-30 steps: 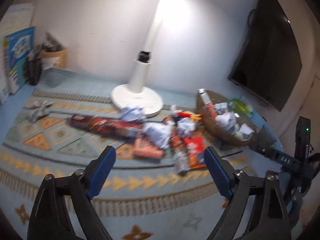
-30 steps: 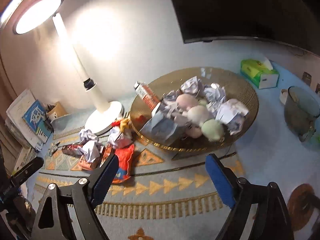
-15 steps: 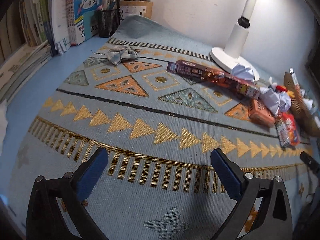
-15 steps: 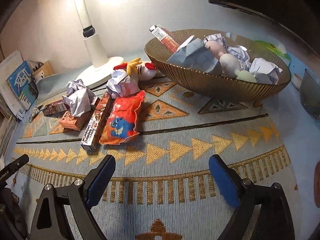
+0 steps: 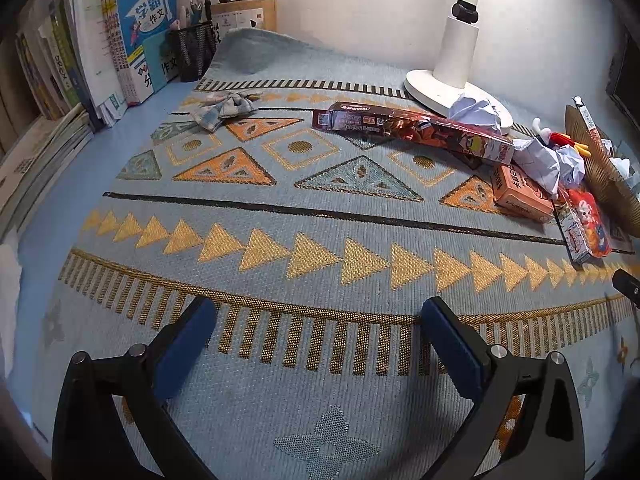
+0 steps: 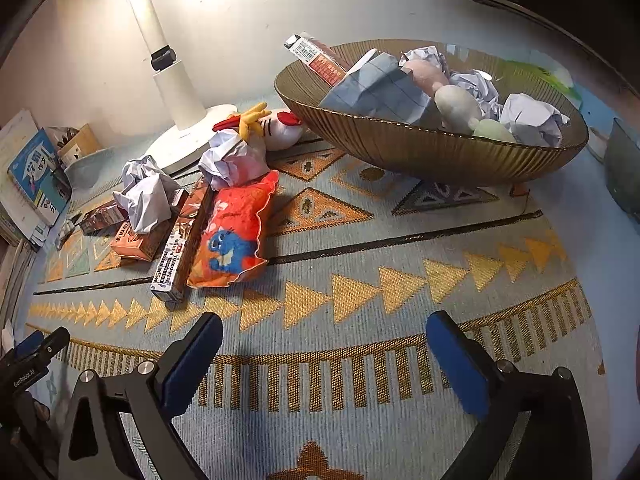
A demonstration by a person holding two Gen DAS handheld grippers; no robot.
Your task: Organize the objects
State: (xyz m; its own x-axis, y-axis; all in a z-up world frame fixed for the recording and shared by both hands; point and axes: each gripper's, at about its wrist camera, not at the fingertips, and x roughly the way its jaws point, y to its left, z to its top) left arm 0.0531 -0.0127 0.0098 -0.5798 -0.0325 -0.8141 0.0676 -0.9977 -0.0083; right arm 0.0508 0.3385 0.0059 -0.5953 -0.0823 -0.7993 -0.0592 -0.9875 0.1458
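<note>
A: Clutter lies at ten o'clock of the right gripper (image 6: pixel 322 354): a red pouch (image 6: pixel 232 236), a long box (image 6: pixel 182 246), an orange carton (image 6: pixel 136 240), paper balls (image 6: pixel 146 196) and a plush (image 6: pixel 276 128); the bowl (image 6: pixel 432 148) sits at one o'clock, already holding paper and soft toys.

B: What has changed?

A: A second ago both cameras saw the whole desk from higher up, lamp head included; now both grippers are low over the mat (image 6: pixel 380 280) and pitched down at it; I judge the sorting is about to begin, nothing picked yet.

B: And the tools?

A: Right jaws are opening, nothing between them; the left gripper (image 5: pixel 318 344) stands wide too, empty; from it a long box (image 5: pixel 412 130) lies at one o'clock and a checked bow (image 5: pixel 224 108) at eleven.

B: Any writing?

A: "GenRobot.AI" on the left gripper's body at the right view's lower left; Chinese characters on the blue book (image 5: pixel 146 36), which look like 学霸作文; the cartons' print is too small to read.
</note>
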